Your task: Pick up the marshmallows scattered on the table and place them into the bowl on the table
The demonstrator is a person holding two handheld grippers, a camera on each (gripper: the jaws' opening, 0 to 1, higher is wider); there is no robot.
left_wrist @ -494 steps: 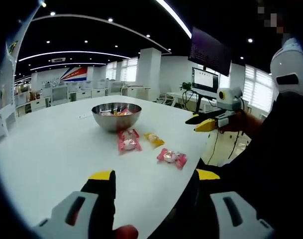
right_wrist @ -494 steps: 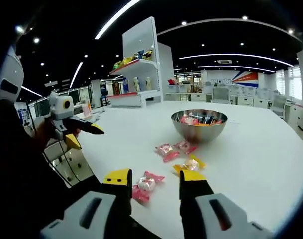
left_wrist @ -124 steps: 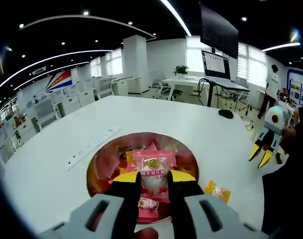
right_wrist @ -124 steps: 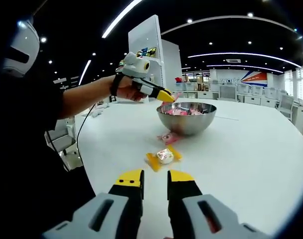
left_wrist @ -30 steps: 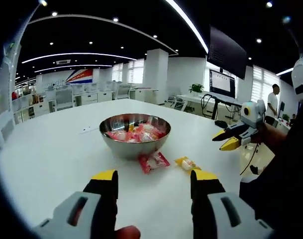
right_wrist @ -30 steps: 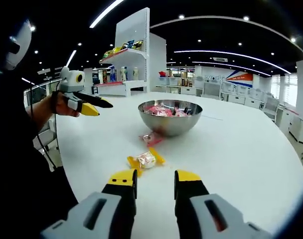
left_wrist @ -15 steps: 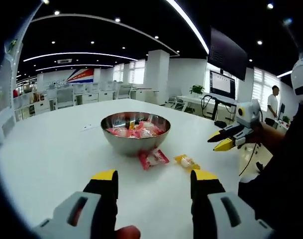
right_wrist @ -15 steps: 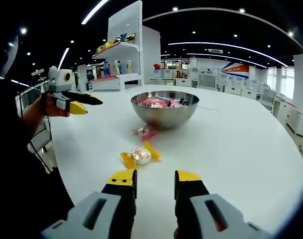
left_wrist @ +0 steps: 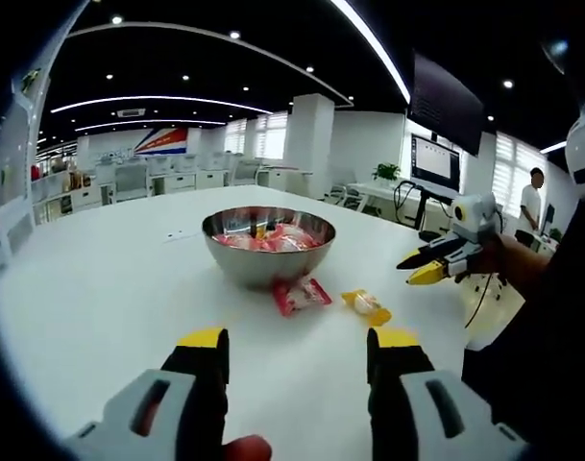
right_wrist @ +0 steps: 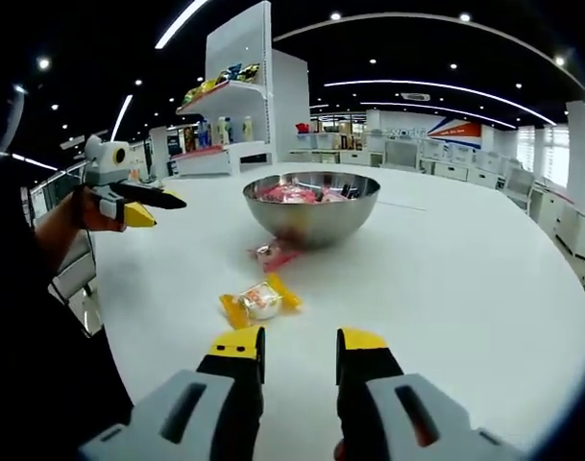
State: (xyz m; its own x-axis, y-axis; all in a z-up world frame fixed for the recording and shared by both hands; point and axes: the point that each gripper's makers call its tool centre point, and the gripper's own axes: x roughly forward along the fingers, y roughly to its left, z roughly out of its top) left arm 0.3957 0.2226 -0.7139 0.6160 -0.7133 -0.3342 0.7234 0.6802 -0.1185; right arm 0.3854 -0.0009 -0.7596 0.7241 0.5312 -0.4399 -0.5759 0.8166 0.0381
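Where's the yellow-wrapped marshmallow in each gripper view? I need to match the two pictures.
Left gripper view: yellow marshmallow lies right of centre on the table, right of the pink one, above this gripper's right jaw.
Right gripper view: yellow marshmallow lies left of centre, just above this gripper's left jaw, nearer than the pink one.
Shared landmark: the steel bowl, beyond both marshmallows.

Nothing legible here tbh. The red/blue sign point(left_wrist: 159, 141) on the far wall has some lettering, too blurry to make out. Monitor point(left_wrist: 434, 161) in the bg shows a bright window w/ text, way too small to read. Wrappers on the pink marshmallow point(left_wrist: 302, 295) and yellow marshmallow point(right_wrist: 260, 301): print unreadable.
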